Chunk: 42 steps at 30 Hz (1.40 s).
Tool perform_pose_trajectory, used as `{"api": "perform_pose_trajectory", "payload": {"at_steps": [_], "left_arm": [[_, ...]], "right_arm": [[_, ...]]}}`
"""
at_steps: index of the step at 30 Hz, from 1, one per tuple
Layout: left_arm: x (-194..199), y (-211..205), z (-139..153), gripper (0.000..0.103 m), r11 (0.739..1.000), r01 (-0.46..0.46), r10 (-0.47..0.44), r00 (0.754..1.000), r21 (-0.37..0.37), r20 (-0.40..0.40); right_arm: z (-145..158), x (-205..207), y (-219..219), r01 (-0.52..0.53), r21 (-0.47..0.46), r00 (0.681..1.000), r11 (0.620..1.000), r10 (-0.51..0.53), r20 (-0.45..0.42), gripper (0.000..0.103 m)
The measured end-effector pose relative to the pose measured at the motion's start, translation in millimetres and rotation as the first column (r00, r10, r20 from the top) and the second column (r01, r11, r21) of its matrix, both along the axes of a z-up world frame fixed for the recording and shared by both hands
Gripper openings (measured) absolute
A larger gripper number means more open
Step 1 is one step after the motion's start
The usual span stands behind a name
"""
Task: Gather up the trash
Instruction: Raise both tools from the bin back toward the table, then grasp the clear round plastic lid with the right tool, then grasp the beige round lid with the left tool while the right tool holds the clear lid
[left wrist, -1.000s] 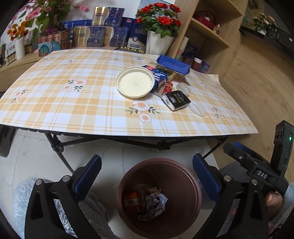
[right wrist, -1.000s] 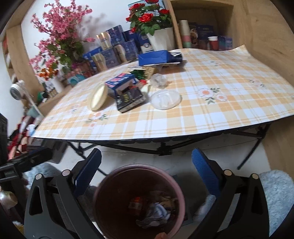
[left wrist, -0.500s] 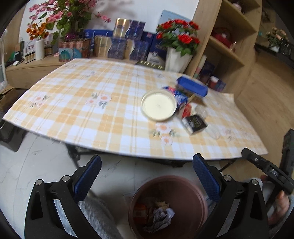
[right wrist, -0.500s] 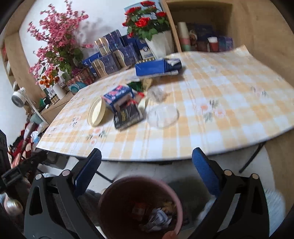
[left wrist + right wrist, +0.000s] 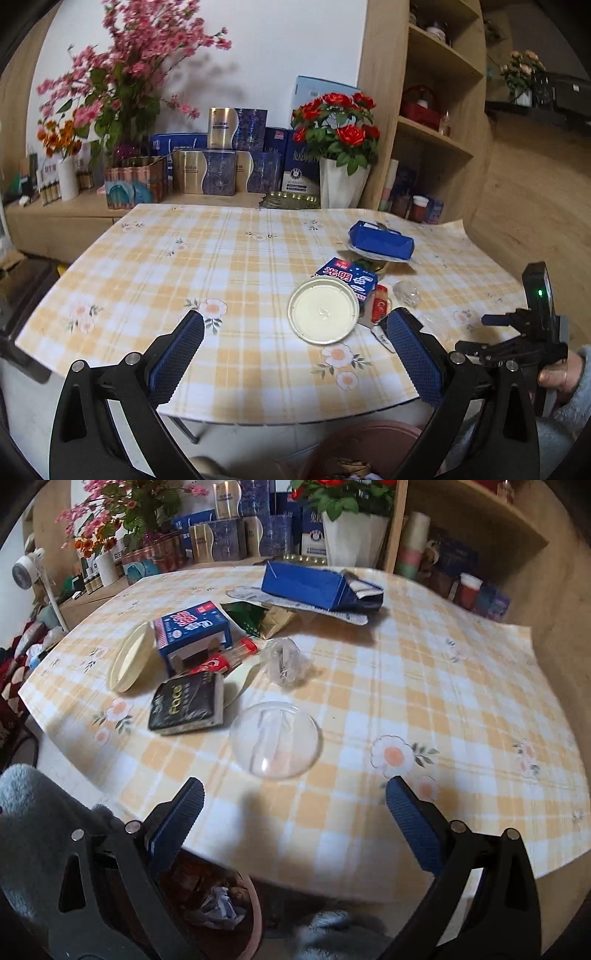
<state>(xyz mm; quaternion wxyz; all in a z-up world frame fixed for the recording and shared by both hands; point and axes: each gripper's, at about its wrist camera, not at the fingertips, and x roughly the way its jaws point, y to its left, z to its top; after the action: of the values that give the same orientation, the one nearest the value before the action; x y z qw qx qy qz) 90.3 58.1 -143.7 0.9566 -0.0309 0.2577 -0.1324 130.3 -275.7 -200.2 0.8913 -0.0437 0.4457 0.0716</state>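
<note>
Trash lies on the checked tablecloth [image 5: 229, 280]. A cream round lid [image 5: 323, 316] leans beside a blue and white carton [image 5: 347, 275] [image 5: 192, 627]. A black packet [image 5: 188, 703], a clear plastic lid [image 5: 275, 740], crumpled clear film [image 5: 286, 661], a red wrapper [image 5: 229, 657] and a flattened blue box [image 5: 317, 585] lie near them. My left gripper [image 5: 295, 350] is open over the near table edge, empty. My right gripper [image 5: 295, 812] is open and empty, just short of the clear lid. The brown bin [image 5: 221, 904] with crumpled paper sits on the floor below.
Gift boxes [image 5: 221, 155], flower vases [image 5: 343, 158] and a wooden shelf unit [image 5: 436, 110] line the far side of the table. The other hand-held gripper [image 5: 524, 336] and a grey sleeve [image 5: 569, 398] show at the right of the left wrist view.
Both grippers have risen from over the bin up to table height and moved toward the trash. The bin has dropped to the bottom edge of both views. Both stay open.
</note>
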Motion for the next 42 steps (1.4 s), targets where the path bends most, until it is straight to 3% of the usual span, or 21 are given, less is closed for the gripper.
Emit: {"api": "perform_pose_trajectory", "payload": {"at_steps": [4,5,10,14,18,20,22,27,32,35,42], "left_arm": [[20,-6,-9,0.097,1.000,0.008,-0.007,0.998,0.020,-0.061],[25,-9,-12,0.097,0.999,0.007,-0.003,0.998,0.054,-0.069],[36,-19,-19,0.097,0.984,0.033,-0.024,0.998,0.173,-0.056],[43,-26,-24,0.097,0.977,0.080,-0.071,0.996,0.197,-0.052],[56,-28,-34,0.097,0.983,0.115,-0.100,0.989,0.141,-0.107],[64,-26,-40,0.097,0.990,0.104,-0.091,0.986,0.092,-0.141],[71,-27,-46,0.097,0.993,0.087,-0.073,0.982,0.074,-0.172],[81,-41,-55,0.097,0.990,0.116,-0.098,0.973,0.078,-0.207],[91,-66,-64,0.097,0.970,0.202,-0.172,0.963,0.134,-0.209],[104,-76,-73,0.097,0.961,0.221,-0.179,0.955,0.168,-0.235],[136,-89,-88,0.097,0.953,0.229,-0.164,0.941,0.200,-0.295]], "right_arm": [[-11,18,1,-0.001,-0.008,1.000,1.000,0.001,-0.018,0.097],[-13,22,2,-0.004,-0.013,1.000,1.000,0.004,-0.023,0.097],[-21,34,10,-0.026,-0.027,0.999,0.999,0.025,-0.039,0.097],[-25,44,11,-0.024,-0.009,0.999,1.000,0.024,-0.043,0.096],[-26,50,11,-0.016,0.018,0.999,1.000,0.017,-0.033,0.090],[-24,50,12,-0.030,0.020,0.999,0.999,0.030,-0.023,0.082],[-22,48,13,-0.035,0.015,0.999,0.999,0.035,-0.008,0.067],[-16,32,8,-0.033,0.060,0.994,0.998,0.026,0.104,0.067],[-24,12,-4,0.022,0.089,0.987,0.996,-0.036,0.154,0.067],[-13,5,-4,0.017,0.093,0.975,0.995,-0.037,0.220,0.067],[-13,6,-10,0.009,0.117,0.975,0.993,-0.035,0.220,0.067]]}}
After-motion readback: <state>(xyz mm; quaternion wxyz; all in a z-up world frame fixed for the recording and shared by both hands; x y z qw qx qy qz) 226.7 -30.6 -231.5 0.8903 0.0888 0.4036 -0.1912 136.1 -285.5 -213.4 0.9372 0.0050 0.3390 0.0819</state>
